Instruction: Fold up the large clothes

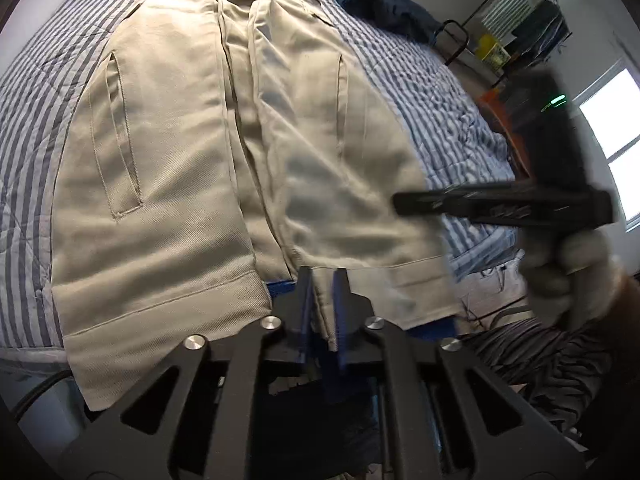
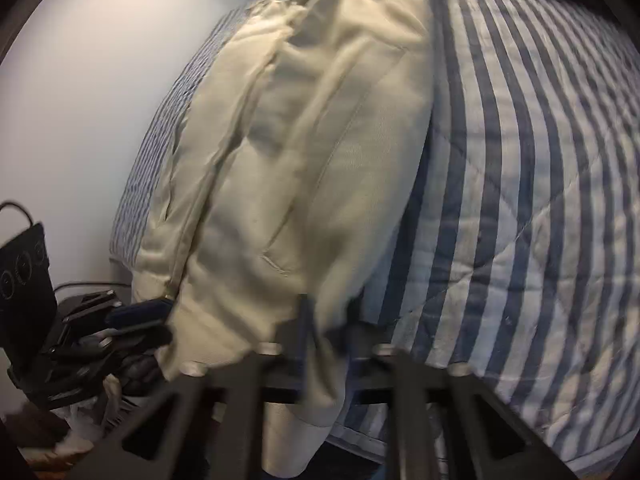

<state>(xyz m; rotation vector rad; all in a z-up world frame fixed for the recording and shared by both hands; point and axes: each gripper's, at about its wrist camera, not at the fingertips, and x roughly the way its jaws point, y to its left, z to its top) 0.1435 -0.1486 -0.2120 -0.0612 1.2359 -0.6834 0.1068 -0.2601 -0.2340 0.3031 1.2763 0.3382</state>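
Note:
A large beige jacket (image 1: 180, 152) lies front-up and unzipped on a striped quilt (image 1: 440, 92); blue lining shows at its collar and hem. My left gripper (image 1: 323, 280) is shut on the jacket's front edge at the hem, with beige cloth pinched between its blue-padded fingers. In the left wrist view my right gripper (image 1: 398, 202), blurred and held by a gloved hand (image 1: 568, 280), reaches over the jacket's right side. In the right wrist view the jacket (image 2: 300, 160) bulges upward, and my right gripper (image 2: 328, 320) is shut on its side edge near the hem. The left gripper (image 2: 168, 320) shows at the lower left.
The striped quilt (image 2: 520, 200) covers the bed, and a dark blue garment (image 1: 380, 4) lies at its far end. A rack with items (image 1: 520, 20) and a window (image 1: 612, 120) are on the right. A black device with dials (image 2: 24, 272) stands by the white wall.

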